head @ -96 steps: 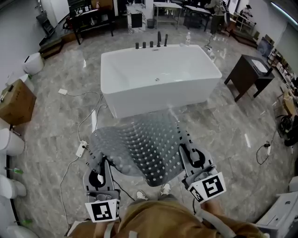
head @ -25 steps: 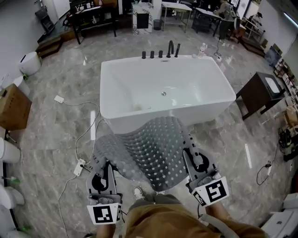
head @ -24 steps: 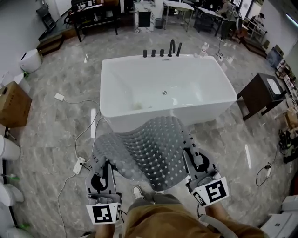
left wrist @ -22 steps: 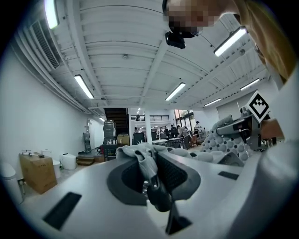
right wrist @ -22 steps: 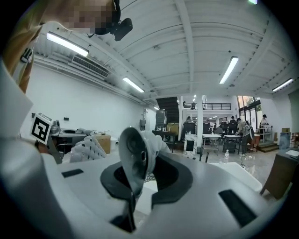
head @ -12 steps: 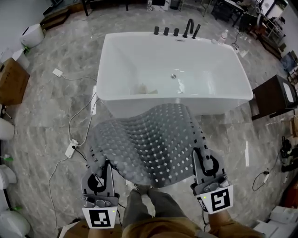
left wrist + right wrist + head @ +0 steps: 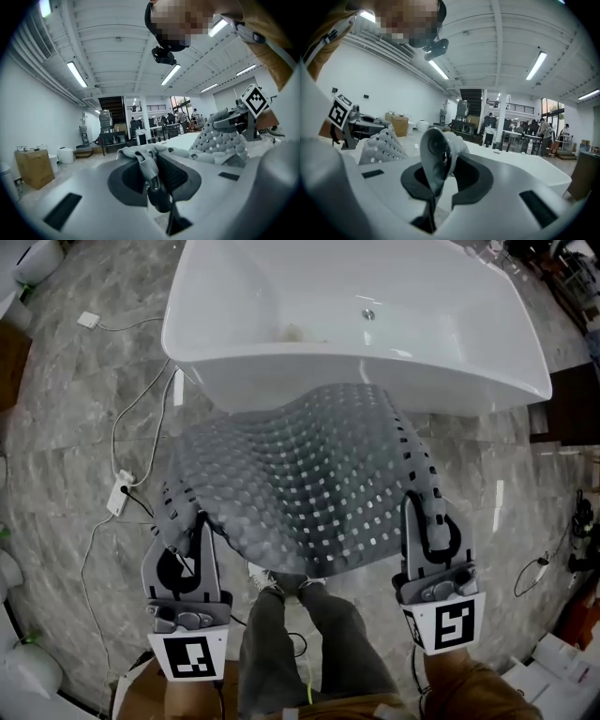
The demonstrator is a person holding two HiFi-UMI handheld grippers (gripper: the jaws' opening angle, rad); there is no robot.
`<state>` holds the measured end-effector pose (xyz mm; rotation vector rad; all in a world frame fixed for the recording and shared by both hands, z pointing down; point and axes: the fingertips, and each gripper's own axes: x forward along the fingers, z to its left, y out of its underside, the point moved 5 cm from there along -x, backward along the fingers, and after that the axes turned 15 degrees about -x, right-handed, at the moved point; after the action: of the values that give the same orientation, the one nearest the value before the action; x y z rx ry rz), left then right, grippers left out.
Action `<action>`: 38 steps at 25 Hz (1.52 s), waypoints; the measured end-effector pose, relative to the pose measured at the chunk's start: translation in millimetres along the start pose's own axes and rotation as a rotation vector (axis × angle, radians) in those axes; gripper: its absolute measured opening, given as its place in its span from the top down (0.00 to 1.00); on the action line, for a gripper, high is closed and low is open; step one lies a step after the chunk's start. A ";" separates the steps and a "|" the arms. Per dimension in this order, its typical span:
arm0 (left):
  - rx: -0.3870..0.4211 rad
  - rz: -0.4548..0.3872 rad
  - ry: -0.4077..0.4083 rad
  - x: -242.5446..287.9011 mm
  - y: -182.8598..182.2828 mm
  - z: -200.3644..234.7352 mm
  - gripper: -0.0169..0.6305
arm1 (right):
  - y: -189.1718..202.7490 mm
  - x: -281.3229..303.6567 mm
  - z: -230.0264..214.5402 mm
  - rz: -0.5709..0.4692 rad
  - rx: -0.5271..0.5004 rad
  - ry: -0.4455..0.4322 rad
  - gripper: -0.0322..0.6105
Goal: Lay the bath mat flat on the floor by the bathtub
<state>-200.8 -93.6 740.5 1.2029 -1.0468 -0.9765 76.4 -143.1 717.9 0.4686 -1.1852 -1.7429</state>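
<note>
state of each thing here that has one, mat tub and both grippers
bath mat: held up by its two near corners, humped in the middle, not flat yet
bathtub: no water visible inside
left gripper: shut on a mat corner
right gripper: shut on the other mat corner

The bath mat (image 7: 300, 479) is a smoky, half-clear grey, patterned all over with rounded bumps and a regular grid of small square holes (paler than the mat around them). The bathtub (image 7: 281, 371) is plain glossy white. The floor (image 7: 66, 456) is grey marble with pale veining, and a white power strip (image 7: 119, 495) lies on it. The left gripper (image 7: 192, 521) and right gripper (image 7: 417, 507) are light grey with black recesses. Their marker cubes (image 7: 443, 624) are white with black square patterns. The trousers (image 7: 328, 634) are dark grey.
</note>
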 end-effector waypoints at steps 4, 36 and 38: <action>-0.016 0.001 -0.006 31.7 89.8 26.7 0.88 | 78.3 42.9 40.6 0.010 0.005 0.006 0.87; 0.062 -0.025 0.030 -21.8 -33.3 -8.9 0.88 | -44.5 -26.6 -17.3 -0.051 -0.146 -0.032 0.87; 0.096 -0.017 0.039 -22.5 -36.9 -10.3 0.88 | -42.8 -26.9 -18.3 -0.064 -0.154 -0.034 0.87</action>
<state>-197.5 -73.5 701.1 1.3064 -1.0639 -0.9205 81.9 -125.7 667.4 0.3892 -1.0595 -1.8876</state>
